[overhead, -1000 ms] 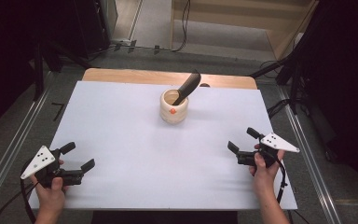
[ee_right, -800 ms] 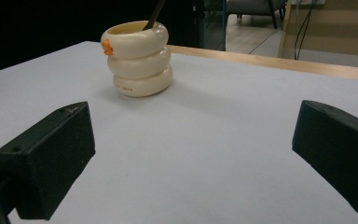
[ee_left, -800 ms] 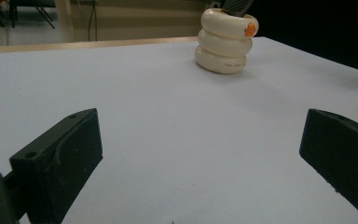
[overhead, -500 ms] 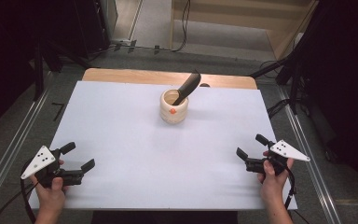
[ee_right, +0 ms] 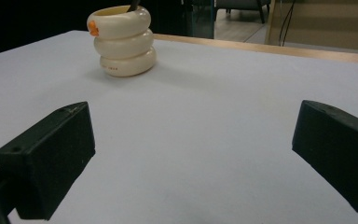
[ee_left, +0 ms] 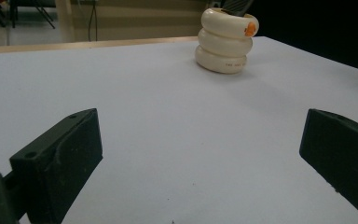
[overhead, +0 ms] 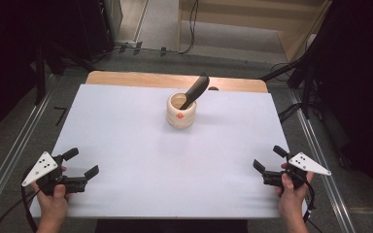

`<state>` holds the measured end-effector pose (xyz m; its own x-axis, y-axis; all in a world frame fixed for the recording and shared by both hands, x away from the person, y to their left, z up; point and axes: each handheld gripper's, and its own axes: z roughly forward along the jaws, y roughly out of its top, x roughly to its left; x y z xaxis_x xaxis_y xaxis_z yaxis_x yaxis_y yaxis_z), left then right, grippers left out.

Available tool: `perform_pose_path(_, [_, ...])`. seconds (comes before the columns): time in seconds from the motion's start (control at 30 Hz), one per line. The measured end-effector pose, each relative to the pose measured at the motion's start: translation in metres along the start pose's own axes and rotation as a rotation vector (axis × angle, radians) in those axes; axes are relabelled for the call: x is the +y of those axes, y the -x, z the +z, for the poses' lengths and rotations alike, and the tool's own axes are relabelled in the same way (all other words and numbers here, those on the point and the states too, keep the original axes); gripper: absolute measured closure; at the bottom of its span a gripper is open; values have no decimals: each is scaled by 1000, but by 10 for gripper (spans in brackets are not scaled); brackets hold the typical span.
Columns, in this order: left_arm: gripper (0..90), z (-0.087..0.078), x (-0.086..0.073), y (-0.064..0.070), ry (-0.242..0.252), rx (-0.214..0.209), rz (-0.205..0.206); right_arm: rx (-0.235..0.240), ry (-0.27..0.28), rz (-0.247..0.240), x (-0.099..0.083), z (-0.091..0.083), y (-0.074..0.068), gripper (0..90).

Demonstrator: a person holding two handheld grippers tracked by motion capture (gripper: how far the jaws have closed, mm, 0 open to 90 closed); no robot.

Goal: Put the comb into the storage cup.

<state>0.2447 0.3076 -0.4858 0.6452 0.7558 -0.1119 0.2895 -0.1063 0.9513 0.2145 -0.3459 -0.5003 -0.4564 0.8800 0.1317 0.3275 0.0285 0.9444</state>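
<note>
High view is showing me the whole table (overhead: 126,126), covered in a white sheet, with one thing to work on: a cream ribbed cup (overhead: 181,110) standing upright near the middle of the far edge. A dark tool (overhead: 194,91) is leaning out of it, its long axis tilting up and away toward the far right corner. I cannot tell what kind of tool it is.

I am holding the left gripper (overhead: 80,166) at the near left corner and the right gripper (overhead: 268,162) close to the near right corner. Both are sitting low over the sheet, well apart from the cup, and both are pointing inward and forward at it. Neither is holding anything.

Left gripper view is looking along its two black fingers (ee_left: 58,163), which are standing wide apart, and the cup (ee_left: 227,41) is lying ahead and to the right of centre. Right gripper view is giving the mirror case: fingers (ee_right: 46,163) spread wide, cup (ee_right: 123,41) ahead and left of centre, with an orange mark on its rim.

I am judging the right gripper slightly nearer, and the tool is leaning toward its side, so I would be reaching for the handle with the right while the left is steadying the cup. A pull straight along the tilt should be keeping the cup from tipping.
</note>
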Motion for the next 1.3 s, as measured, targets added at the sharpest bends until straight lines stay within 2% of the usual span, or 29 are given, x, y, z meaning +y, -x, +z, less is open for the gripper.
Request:
perform_pose_path(0.8, [0,-1,0,0,4,0,1,-35,5,17,-19,-39,17,0])
perform_pose_path(1.0, [0,-1,0,0,6,0,-1,-38,14,20,-22,-44,21,0])
perform_pose_path(1.1, [0,-2,0,0,6,0,0,-38,18,38,-25,-46,23,0])
perform_pose_path(1.3, [0,-1,0,1,5,-1,10,-31,27,36,-29,-49,25,0])
